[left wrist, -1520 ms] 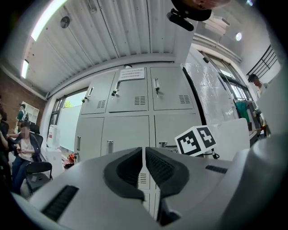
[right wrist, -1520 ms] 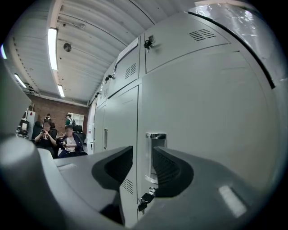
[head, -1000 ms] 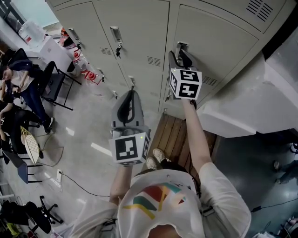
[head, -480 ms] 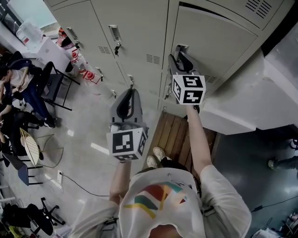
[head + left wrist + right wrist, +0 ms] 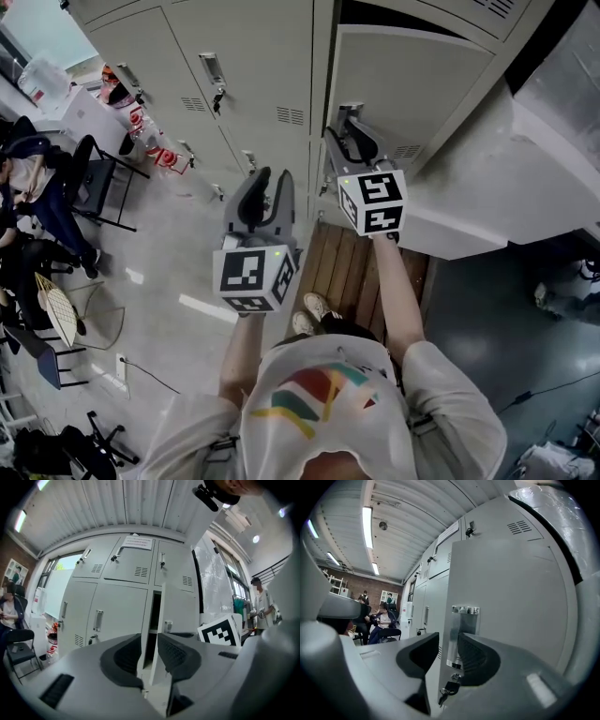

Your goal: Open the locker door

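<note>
The grey locker door (image 5: 412,84) stands ajar, with a dark gap (image 5: 375,14) along its top edge. My right gripper (image 5: 345,141) is at the door's metal handle plate (image 5: 349,111), and the jaws close round it. In the right gripper view the handle plate (image 5: 463,630) lies between the pads of the right gripper (image 5: 449,656), with a small padlock and keys (image 5: 449,688) hanging below. My left gripper (image 5: 269,186) hangs in the air to the left of the door. Its jaws are opening with nothing between them. In the left gripper view the left gripper (image 5: 149,653) points at the open door (image 5: 177,606).
More shut lockers (image 5: 244,56) run to the left. A wooden slatted platform (image 5: 352,272) lies at the lockers' foot. A white plastic-wrapped bulk (image 5: 534,159) stands right of the door. Chairs (image 5: 98,178) and seated people (image 5: 28,216) are at far left.
The locker door has swung further open as the right gripper pulled back towards me. The left gripper's jaws went from shut to parted.
</note>
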{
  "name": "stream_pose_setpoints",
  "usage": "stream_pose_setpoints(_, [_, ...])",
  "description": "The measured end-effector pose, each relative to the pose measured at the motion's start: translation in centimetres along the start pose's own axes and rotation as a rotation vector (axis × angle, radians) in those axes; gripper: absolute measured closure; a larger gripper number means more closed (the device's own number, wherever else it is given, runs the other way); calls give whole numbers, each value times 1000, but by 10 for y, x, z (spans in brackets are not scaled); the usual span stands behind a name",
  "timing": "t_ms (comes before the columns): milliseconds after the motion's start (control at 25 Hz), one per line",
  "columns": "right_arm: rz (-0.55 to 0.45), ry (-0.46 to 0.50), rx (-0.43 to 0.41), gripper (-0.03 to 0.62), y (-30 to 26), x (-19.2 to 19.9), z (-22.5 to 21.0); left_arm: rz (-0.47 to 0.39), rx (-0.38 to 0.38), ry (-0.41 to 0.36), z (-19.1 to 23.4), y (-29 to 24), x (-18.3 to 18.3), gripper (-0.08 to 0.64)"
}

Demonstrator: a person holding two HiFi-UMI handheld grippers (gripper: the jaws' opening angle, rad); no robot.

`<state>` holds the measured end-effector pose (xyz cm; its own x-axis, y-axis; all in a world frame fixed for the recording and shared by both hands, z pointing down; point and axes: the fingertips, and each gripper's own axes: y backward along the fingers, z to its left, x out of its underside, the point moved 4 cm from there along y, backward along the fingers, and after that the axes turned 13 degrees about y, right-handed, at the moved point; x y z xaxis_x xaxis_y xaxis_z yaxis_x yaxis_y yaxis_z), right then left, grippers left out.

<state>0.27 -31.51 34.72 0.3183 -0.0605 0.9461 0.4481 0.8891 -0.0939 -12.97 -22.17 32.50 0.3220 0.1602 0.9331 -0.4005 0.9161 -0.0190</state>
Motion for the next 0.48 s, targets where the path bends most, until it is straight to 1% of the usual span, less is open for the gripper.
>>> stream_pose_setpoints(80, [-1,4,-8,472,10,0,2,16,73,44,-9,-8,0,463])
stream_pose_setpoints(160, [0,14,-16,472,20,-1,4,24,125,79,-17,-15,-1,463])
stream_pose_setpoints(280, [-6,26,-31,472,36,0,9,45,166,74,-26,-24,1,462])
stream_pose_setpoints(400, [-17,20,-43,472,52,1,11,74,229,68,-41,-33,3,431])
stream_pose_setpoints(480, [-25,19,-46,472,62,2,11,91,264,56,-53,-40,6,426])
